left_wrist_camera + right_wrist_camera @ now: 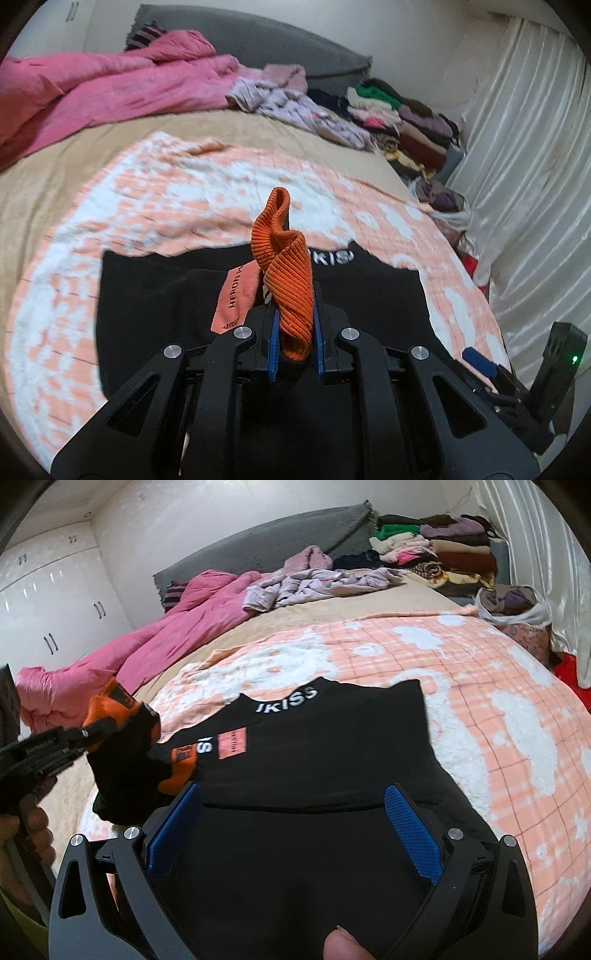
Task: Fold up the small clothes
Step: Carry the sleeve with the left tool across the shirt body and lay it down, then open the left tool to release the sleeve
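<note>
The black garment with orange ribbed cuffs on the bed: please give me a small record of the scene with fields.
garment: black garment with orange ribbed cuffs, spread on the blanket, white letters and an orange patch on it
surface: peach and white checked blanket on the bed
left gripper: shut on one orange ribbed cuff, lifting that part of the garment
right gripper: open, blue pads wide apart above the black cloth, holding nothing
background: crumpled pink quilt, stack of folded clothes near the curtain

Black garment (pixel 332 746) – orange ribbed cuff (pixel 291 273); peach-white checked blanket (pixel 480 686); pink quilt (pixel 110 85)
</note>
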Demonstrator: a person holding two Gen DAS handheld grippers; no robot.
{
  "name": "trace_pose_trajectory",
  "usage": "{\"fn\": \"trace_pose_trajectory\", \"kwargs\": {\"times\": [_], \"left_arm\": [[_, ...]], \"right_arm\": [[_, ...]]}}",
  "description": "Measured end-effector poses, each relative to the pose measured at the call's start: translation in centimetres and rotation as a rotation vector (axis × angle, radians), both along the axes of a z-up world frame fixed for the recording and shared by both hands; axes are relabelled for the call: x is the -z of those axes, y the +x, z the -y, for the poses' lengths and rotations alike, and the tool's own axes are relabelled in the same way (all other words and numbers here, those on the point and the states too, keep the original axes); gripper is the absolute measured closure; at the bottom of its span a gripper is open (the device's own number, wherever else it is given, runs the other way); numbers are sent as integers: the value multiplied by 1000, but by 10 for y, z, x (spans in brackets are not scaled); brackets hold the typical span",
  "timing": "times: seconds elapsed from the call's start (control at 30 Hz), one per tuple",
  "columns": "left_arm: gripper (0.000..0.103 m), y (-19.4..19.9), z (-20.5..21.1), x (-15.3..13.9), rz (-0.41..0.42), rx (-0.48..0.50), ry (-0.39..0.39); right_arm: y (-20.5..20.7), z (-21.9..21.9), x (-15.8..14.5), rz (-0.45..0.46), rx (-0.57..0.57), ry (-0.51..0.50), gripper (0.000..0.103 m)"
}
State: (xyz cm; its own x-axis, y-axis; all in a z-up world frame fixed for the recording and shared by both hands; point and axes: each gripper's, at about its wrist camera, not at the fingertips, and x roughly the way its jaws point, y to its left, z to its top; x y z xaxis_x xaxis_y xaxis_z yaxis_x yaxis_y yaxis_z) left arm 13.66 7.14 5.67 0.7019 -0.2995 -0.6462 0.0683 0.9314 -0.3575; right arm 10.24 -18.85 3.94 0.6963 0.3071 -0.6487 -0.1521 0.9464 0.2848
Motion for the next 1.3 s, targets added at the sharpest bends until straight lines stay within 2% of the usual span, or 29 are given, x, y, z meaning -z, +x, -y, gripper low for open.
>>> {"fn": "trace_pose_trajectory", "kwargs": {"times": [0.2,0.27,0.3,0.37,0.53,0.63,0.67,0.83,0.9,1.03,1.07,1.1,1.13,1.23,1.3], "left_arm": [[95,9,23,27,-67,45,19],[92,11,29,31,-81,59,18],[89,12,32,35,-97,73,12],[73,14,39,41,-133,118,-8],[55,3,40,38,-124,147,-44],[52,-4,30,28,-82,105,12],[52,-7,23,26,-75,71,54],[51,-15,-15,22,-58,-70,146],[45,-21,-29,23,-62,-112,166],[43,-28,-50,26,-76,-158,164],[42,-31,-54,25,-77,-166,162],[41,-34,-59,25,-75,-175,162],[39,-36,-64,25,-71,-185,164],[38,-41,-74,23,-64,-207,161],[38,-42,-81,22,-59,-224,164]], "right_arm": [[4,17,6,-13,35,8,5],[5,22,8,-18,46,11,5],[5,23,9,-20,51,11,5],[7,28,10,-26,64,13,4],[11,33,19,-69,91,31,4],[14,24,25,-96,59,43,5],[15,18,26,-102,44,43,5],[25,-23,35,-141,-71,53,5],[31,-40,38,-146,-107,38,5],[48,-68,49,-173,-159,-2,6],[52,-71,52,-181,-162,-4,8],[57,-74,57,-194,-160,-5,17],[60,-76,60,-207,-164,-2,21],[66,-82,71,-222,-160,-19,29],[66,-86,74,-209,-159,-29,50]]}}
